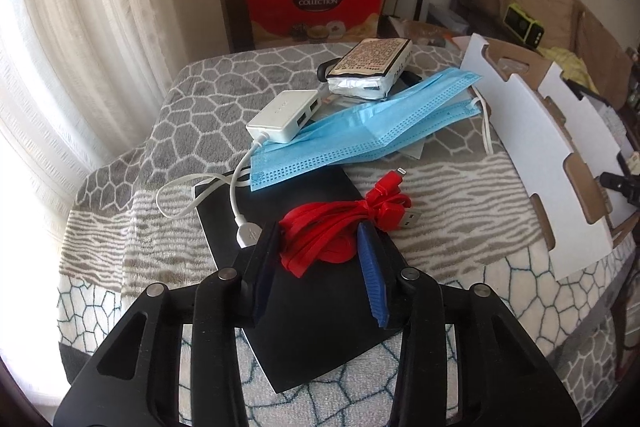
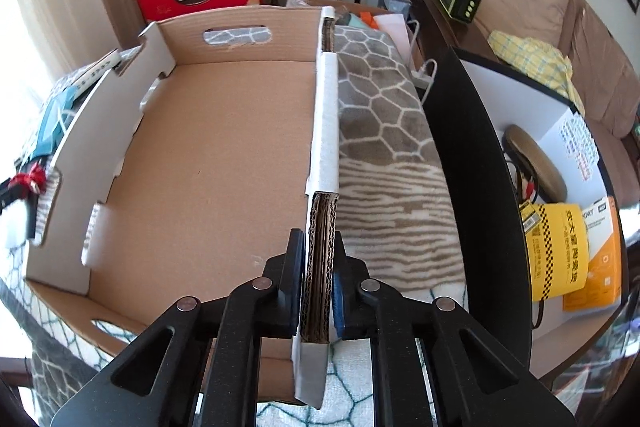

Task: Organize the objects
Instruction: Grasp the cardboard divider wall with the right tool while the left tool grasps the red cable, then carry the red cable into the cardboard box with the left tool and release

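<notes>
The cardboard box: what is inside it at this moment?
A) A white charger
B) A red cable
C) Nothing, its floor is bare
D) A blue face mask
C: in the right wrist view the cardboard box shows only its bare brown floor, while the right tool is clamped on its side wall.

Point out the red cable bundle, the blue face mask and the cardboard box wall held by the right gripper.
red cable bundle [image 1: 320, 233]: left wrist view, middle of the coiled loops.
blue face mask [image 1: 360, 125]: left wrist view, centre of the pleats.
cardboard box wall [image 2: 326, 131]: right wrist view, white top edge.
</notes>
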A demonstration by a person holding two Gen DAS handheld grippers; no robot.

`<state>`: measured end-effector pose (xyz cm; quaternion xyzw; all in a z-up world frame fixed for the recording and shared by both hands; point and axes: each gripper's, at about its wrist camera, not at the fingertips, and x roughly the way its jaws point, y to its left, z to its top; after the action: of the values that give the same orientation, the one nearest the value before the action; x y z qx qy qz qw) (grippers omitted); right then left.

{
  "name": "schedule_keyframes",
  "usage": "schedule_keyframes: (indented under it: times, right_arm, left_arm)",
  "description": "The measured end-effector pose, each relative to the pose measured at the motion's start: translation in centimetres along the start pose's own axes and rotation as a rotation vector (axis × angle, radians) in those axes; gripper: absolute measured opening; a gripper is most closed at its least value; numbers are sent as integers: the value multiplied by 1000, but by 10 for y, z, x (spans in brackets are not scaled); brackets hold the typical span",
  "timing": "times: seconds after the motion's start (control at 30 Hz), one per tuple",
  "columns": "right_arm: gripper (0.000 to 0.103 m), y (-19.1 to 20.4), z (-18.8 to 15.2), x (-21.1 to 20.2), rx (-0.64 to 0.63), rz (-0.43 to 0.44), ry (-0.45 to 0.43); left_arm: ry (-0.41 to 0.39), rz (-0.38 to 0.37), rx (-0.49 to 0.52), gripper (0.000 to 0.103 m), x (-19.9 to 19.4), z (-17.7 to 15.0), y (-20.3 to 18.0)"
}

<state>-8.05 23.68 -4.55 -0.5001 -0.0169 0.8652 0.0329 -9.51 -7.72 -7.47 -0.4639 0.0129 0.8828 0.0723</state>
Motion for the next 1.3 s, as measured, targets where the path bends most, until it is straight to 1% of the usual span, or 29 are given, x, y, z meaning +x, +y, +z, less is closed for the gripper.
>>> schedule_keyframes:
  times: [0.1,0.13,0.2,0.37,0.43,0.53,0.7,0.83,0.93,1.03,1.13,1.3]
  right_arm:
    - [12,7,-5,-3,-32,-5,-16]
    - [12,9,-7,-4,-44,-3,-21]
    - [12,13,-11,-6,-60,4,-28]
    - [13,23,-18,-11,-85,35,-30]
    - [13,27,-21,-13,-95,46,-30]
    - [13,29,-24,-15,-96,63,-29]
    - [13,29,-25,-14,-84,68,-28]
    - [13,30,-26,-15,-77,66,-31]
    - [13,29,-26,-14,-70,71,-29]
    - [13,28,-27,-14,-62,79,-25]
    - [13,26,-28,-13,-48,92,-20]
    - [13,25,-28,-12,-36,102,-17]
  left_arm:
    - [-6,-34,-35,32,-8,0,4]
    - [-11,-37,-43,14,-11,0,5]
    - [-16,-65,-58,14,-16,0,5]
    - [-19,-66,-75,14,-21,2,4]
    - [-23,-81,-92,14,-25,3,4]
    - [-50,-107,-111,14,-37,5,2]
    - [-118,-164,-124,14,-67,16,-10]
    - [-159,-238,-104,14,-85,26,-35]
    - [-167,-278,-61,14,-90,32,-63]
    - [-146,-305,-10,14,-84,35,-94]
    - [-121,-316,33,14,-72,35,-122]
    - [-67,-308,76,14,-49,30,-154]
